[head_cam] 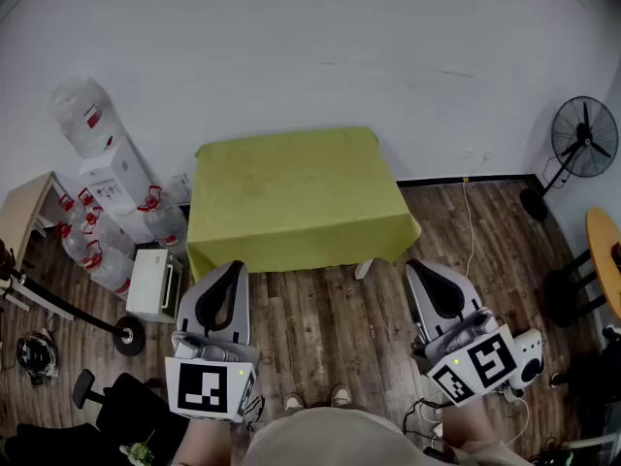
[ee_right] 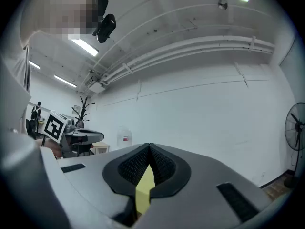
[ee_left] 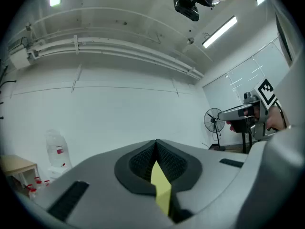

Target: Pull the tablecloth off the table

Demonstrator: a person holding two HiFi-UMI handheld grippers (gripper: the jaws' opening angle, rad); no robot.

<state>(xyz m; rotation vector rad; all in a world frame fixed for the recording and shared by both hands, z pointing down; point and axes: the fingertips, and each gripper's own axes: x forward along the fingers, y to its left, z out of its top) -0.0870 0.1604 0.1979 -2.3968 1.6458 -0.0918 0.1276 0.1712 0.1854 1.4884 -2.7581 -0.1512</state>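
Note:
A yellow-green tablecloth (head_cam: 291, 197) covers a small table against the white back wall and hangs over its front edge. My left gripper (head_cam: 233, 266) is held above the wooden floor just short of the cloth's front left corner, jaws shut and empty. My right gripper (head_cam: 419, 264) hovers off the front right corner, also shut with nothing in it. In the left gripper view the jaws (ee_left: 156, 142) meet at the tip, and a sliver of the tablecloth (ee_left: 161, 187) shows through the gap below. The right gripper view shows the same: closed tips (ee_right: 149, 146) and a tablecloth sliver (ee_right: 144, 187).
Large water bottles (head_cam: 85, 115) and a white dispenser (head_cam: 116, 178) stand left of the table, with a white box (head_cam: 153, 284) on the floor. A standing fan (head_cam: 582, 144) is at the back right. A cable (head_cam: 469, 223) runs along the floor. A round tabletop (head_cam: 606, 250) sits at the right edge.

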